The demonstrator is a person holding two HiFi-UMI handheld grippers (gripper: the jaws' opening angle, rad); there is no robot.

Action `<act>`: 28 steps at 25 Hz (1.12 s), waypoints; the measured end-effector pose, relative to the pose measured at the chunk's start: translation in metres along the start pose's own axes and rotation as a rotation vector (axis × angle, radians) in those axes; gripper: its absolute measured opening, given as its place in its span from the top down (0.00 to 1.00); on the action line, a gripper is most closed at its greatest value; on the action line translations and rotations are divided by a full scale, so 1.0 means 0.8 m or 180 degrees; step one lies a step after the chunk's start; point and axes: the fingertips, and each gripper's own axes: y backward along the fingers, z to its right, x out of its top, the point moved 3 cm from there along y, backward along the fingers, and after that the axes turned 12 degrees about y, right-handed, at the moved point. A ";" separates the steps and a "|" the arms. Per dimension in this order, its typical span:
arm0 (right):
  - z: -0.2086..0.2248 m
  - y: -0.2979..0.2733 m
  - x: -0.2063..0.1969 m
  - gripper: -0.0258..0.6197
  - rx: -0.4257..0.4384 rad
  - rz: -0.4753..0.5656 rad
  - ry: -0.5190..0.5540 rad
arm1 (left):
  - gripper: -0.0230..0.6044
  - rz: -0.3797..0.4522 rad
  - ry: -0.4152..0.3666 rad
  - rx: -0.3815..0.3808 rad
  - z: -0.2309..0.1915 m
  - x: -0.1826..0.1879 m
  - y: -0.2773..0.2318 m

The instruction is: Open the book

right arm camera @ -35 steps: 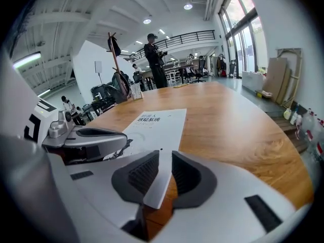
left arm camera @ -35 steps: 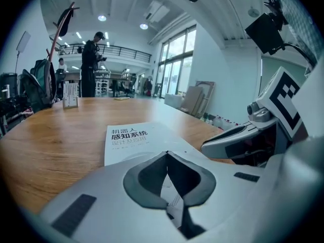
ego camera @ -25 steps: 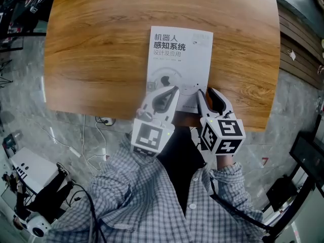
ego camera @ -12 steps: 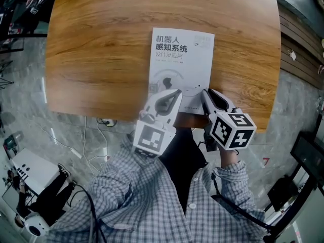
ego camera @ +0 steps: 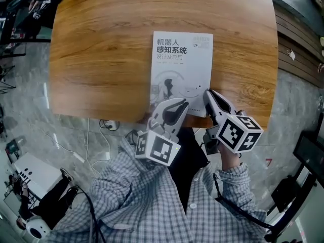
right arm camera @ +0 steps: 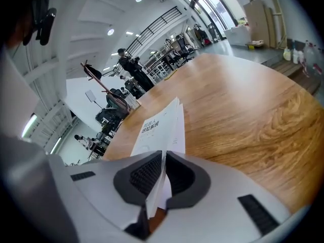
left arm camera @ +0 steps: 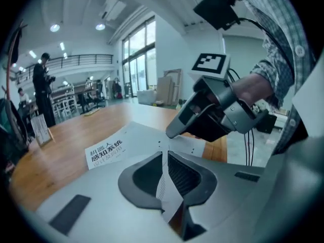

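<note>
A white book (ego camera: 182, 59) with dark printed characters lies closed on the wooden table (ego camera: 101, 59), its near edge at the table's front edge. My left gripper (ego camera: 177, 104) is shut on the book's near edge towards the left. In the left gripper view a thin sheet stands pinched between the jaws of my left gripper (left arm camera: 164, 153), with the book (left arm camera: 109, 151) beyond. My right gripper (ego camera: 208, 96) is shut on the near right corner. The right gripper view has my right gripper (right arm camera: 163, 156) clamping a few leaves, and the book's (right arm camera: 159, 125) right side is slightly raised off the table (right arm camera: 238, 105).
The table's front edge (ego camera: 101, 116) runs just under both grippers. Cables (ego camera: 96, 146) and a white device (ego camera: 30, 172) lie on the grey floor at the left. Dark equipment (ego camera: 309, 156) stands at the right. People stand far off in the hall.
Both grippers have rolled while keeping their grip on the book's near edge. The left one has shifted right; the right one's marker cube has swung right and risen a little.
</note>
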 end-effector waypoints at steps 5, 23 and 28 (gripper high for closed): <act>-0.002 0.003 0.002 0.90 0.0024 0.0064 -0.0035 | 0.85 0.0046 -0.0301 0.0035 0.024 0.004 0.007; -0.017 0.011 0.013 0.91 0.0133 0.0136 -0.0158 | 0.60 -0.0076 -0.1434 0.0394 0.070 0.008 -0.023; -0.015 0.011 0.012 0.91 0.0137 0.0138 -0.0126 | 0.68 -0.0077 -0.1679 0.0406 0.069 0.006 -0.029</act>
